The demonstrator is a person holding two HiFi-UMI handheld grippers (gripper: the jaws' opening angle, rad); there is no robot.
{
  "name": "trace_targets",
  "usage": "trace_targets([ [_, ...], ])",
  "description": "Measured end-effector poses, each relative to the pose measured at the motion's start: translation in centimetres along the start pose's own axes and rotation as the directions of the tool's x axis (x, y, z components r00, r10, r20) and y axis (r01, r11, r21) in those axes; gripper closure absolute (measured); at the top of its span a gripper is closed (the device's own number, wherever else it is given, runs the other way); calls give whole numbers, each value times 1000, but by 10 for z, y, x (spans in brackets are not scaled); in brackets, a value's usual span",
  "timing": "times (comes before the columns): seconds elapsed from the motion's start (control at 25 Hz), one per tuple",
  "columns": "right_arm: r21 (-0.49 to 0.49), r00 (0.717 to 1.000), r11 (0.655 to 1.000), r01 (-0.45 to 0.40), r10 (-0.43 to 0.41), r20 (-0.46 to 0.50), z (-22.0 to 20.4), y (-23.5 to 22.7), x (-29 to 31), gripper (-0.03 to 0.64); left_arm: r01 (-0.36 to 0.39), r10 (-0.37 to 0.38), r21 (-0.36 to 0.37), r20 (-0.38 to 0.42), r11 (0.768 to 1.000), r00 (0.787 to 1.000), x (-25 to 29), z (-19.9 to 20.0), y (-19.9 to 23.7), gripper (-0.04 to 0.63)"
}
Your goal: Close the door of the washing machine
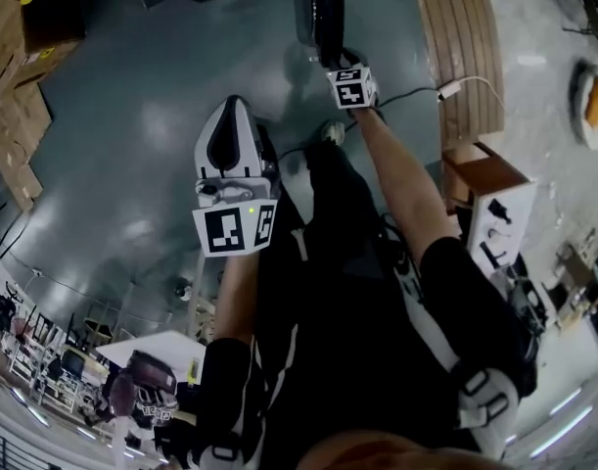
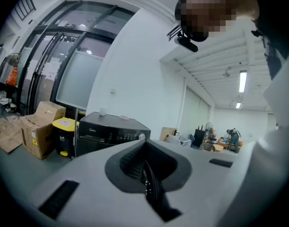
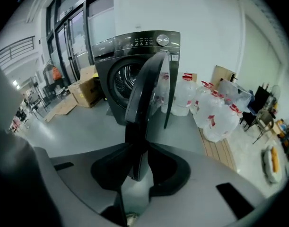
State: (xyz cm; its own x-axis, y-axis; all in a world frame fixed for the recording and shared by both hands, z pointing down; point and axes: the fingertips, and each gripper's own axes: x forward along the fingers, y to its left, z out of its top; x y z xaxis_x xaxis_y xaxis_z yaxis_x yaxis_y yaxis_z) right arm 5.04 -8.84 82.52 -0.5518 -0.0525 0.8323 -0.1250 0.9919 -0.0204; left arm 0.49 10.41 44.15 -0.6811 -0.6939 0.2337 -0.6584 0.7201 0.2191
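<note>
A black front-loading washing machine [image 3: 139,44] stands at the far side of a grey floor [image 3: 78,126]. Its round door [image 3: 146,86] is swung open toward the viewer and is seen edge-on. The right hand-held gripper [image 3: 141,146] reaches forward and down and is clenched on the door's near edge, with one jaw on each side of it. The left hand-held gripper [image 2: 145,163] is held nearer the person's body, its jaws pressed together with nothing between them. To the right of the machine, clear water jugs [image 3: 215,112] with red labels stand by a wooden pallet [image 3: 222,150]. Cardboard boxes [image 3: 85,91] lie to its left.
</note>
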Motion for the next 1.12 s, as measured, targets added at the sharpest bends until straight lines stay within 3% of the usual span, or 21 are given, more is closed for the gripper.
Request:
trace_targets([
  [0.48,157,998,986,60,-58,-22,48,111,39,514,34,-35,-26,-15,999,999,0,28,133,591],
  [0.8,235,991,963,135,-129,-39,69,145,69,509,85,-85,-49,-10,995,996,18,45,215,591],
  [1.12,311,993,943,120,-121,-15,99,176,89,502,95,-95,-29,-3,995,996,33,58,264,589],
])
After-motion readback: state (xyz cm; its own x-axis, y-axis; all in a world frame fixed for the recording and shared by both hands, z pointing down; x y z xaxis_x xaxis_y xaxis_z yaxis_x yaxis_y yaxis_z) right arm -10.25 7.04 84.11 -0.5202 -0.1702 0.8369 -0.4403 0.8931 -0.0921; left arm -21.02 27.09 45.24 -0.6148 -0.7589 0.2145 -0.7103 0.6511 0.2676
